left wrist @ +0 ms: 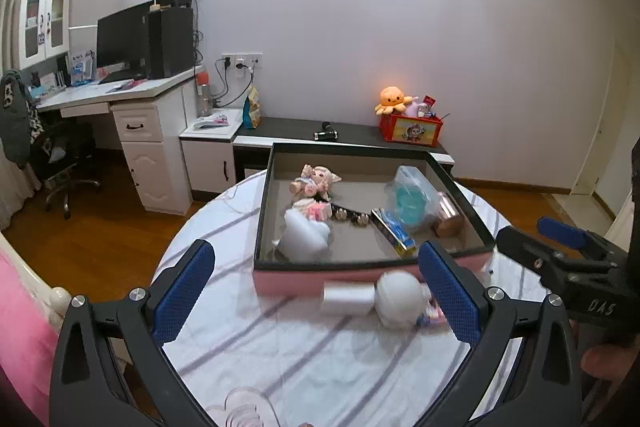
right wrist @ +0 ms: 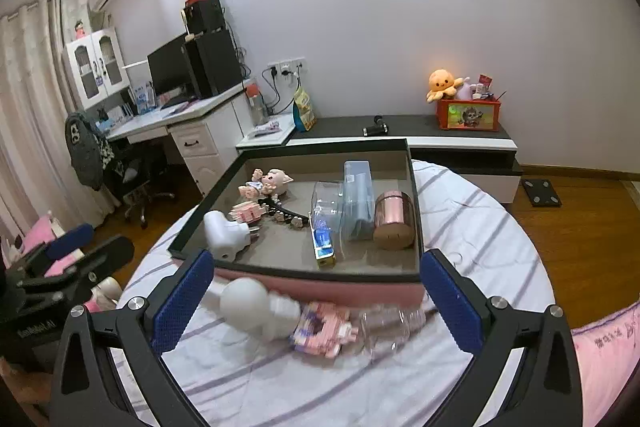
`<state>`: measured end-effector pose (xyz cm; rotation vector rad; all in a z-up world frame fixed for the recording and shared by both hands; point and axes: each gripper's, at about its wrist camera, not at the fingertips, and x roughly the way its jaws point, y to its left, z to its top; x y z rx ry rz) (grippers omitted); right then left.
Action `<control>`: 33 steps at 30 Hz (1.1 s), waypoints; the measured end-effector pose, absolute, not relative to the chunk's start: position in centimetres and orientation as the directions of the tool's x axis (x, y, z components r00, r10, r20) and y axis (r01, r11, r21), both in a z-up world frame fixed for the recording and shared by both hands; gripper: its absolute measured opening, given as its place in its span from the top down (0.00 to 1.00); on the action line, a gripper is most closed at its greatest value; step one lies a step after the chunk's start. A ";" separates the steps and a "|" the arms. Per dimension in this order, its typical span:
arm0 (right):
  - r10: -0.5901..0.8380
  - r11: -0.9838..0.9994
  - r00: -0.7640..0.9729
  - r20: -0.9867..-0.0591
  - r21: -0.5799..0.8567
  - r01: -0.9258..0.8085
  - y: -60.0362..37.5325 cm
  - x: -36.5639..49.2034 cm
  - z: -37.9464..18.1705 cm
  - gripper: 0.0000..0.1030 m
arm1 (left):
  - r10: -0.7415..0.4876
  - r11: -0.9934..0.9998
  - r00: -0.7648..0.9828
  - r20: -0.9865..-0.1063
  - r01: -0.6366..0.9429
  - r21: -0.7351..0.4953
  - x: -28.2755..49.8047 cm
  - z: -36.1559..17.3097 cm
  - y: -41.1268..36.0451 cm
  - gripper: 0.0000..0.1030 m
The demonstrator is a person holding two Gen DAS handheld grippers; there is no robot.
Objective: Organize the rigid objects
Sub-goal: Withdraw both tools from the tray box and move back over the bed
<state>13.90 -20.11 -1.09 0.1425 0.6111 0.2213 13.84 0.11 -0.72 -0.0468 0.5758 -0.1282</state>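
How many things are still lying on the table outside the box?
3, in front of the pink box: a white round-headed item, a pink block toy, a clear plastic piece. Others may be hidden.

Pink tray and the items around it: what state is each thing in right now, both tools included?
Pink tray: open-topped, partly filled.
Copper tin: inside tray, on its side.
White plug adapter: inside tray.
White bulb: outside tray, lying on the table.
Pink block toy: outside tray, on the table.
Left tool: open, empty.
Right tool: open, empty.
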 end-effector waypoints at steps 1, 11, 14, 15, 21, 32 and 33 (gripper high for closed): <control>0.250 0.965 0.798 -0.548 0.203 -0.163 -20.2 13.3 -1.1 0.00 | -0.132 0.991 0.831 -0.540 0.107 -0.079 13.2 -0.7 0.1 0.00; 0.217 0.973 0.831 -0.512 0.186 -0.139 -20.1 7.5 -0.6 0.00 | -0.140 0.989 0.844 -0.517 0.093 -0.115 7.7 -1.5 -0.1 0.00; 0.213 0.971 0.837 -0.504 0.205 -0.123 -20.5 5.9 -1.0 0.00 | -0.140 0.988 0.853 -0.503 0.086 -0.129 6.6 -1.7 -0.2 0.00; 0.214 0.969 0.837 -0.503 0.214 -0.119 -20.6 5.5 -1.2 0.00 | -0.136 0.988 0.855 -0.501 0.082 -0.128 6.4 -1.8 -0.2 0.00; 0.201 0.969 0.828 -0.523 0.228 -0.092 -21.2 4.1 -2.7 0.00 | -0.136 0.987 0.855 -0.501 0.077 -0.138 5.7 -2.4 -0.5 0.00; 0.199 0.971 0.819 -0.538 0.219 -0.092 -21.0 3.9 -3.5 0.00 | -0.125 0.990 0.857 -0.499 0.073 -0.123 5.4 -2.7 -1.0 0.00; 0.200 0.971 0.818 -0.539 0.219 -0.093 -21.0 3.9 -3.5 0.00 | -0.125 0.990 0.858 -0.499 0.073 -0.123 5.4 -2.7 -1.0 0.00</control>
